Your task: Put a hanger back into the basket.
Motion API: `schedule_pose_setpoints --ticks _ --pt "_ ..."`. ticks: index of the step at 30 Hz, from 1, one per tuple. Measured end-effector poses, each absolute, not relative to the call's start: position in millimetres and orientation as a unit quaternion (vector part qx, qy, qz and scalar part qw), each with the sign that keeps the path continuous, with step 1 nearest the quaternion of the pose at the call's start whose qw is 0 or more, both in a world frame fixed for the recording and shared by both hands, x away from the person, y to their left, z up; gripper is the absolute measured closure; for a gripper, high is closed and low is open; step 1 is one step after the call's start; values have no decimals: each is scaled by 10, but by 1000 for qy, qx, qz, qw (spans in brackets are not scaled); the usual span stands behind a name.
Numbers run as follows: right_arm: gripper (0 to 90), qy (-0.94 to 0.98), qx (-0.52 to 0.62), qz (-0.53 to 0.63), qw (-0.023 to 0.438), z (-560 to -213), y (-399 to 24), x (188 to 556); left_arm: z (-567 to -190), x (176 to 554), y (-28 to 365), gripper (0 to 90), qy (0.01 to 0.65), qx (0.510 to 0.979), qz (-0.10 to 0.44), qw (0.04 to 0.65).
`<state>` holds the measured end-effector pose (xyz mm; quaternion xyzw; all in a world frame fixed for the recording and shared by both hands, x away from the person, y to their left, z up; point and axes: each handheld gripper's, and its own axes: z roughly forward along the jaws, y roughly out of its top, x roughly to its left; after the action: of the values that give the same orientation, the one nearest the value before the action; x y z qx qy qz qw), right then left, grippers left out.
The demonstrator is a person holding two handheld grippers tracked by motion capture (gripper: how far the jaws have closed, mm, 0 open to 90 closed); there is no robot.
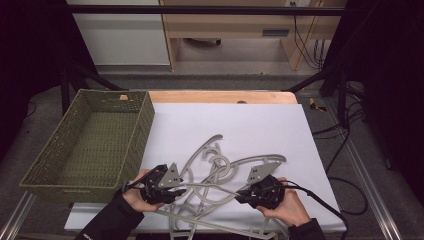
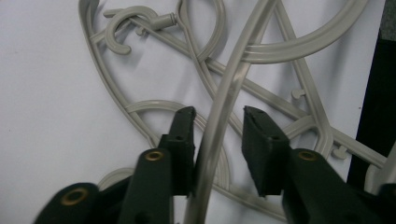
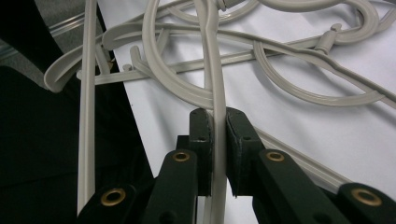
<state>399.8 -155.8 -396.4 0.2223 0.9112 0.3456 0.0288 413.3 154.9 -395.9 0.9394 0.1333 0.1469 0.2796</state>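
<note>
Step in hand: lifting one grey hanger (image 1: 210, 187) out of the tangled pile of hangers (image 1: 220, 165) on the white sheet (image 1: 260, 125), near its front edge. Right gripper (image 3: 214, 122) is clamped on that hanger's thin bar, pads tight on both sides. Left gripper (image 2: 217, 122) straddles a bar that looks like the same hanger's; the left pad touches it, the right pad stands off, so no grip yet. Next move, my read: finish closing the left, then raise both together and work the hook free of the others; probably headed for the green basket (image 1: 47, 172) at left. Both hands sit low at the sheet's near edge, grippers angled inward toward each other
</note>
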Motion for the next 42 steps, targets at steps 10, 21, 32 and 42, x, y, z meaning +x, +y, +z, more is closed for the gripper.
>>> schedule_pose_setpoints --ticks 10,21,32,42 --pt "818 913 210 348 22 -3994 -1545 4018 -3975 4101 1576 769 126 944 147 268" --pt "743 899 223 373 60 -3918 -1615 4040 -3894 3969 1639 817 128 939 118 298" --pt "560 857 255 432 117 -3780 -1774 3999 -3812 3890 1642 824 176 916 129 335" --pt "431 790 316 503 154 -3709 -2082 3941 -3787 3918 1723 825 232 893 163 350"
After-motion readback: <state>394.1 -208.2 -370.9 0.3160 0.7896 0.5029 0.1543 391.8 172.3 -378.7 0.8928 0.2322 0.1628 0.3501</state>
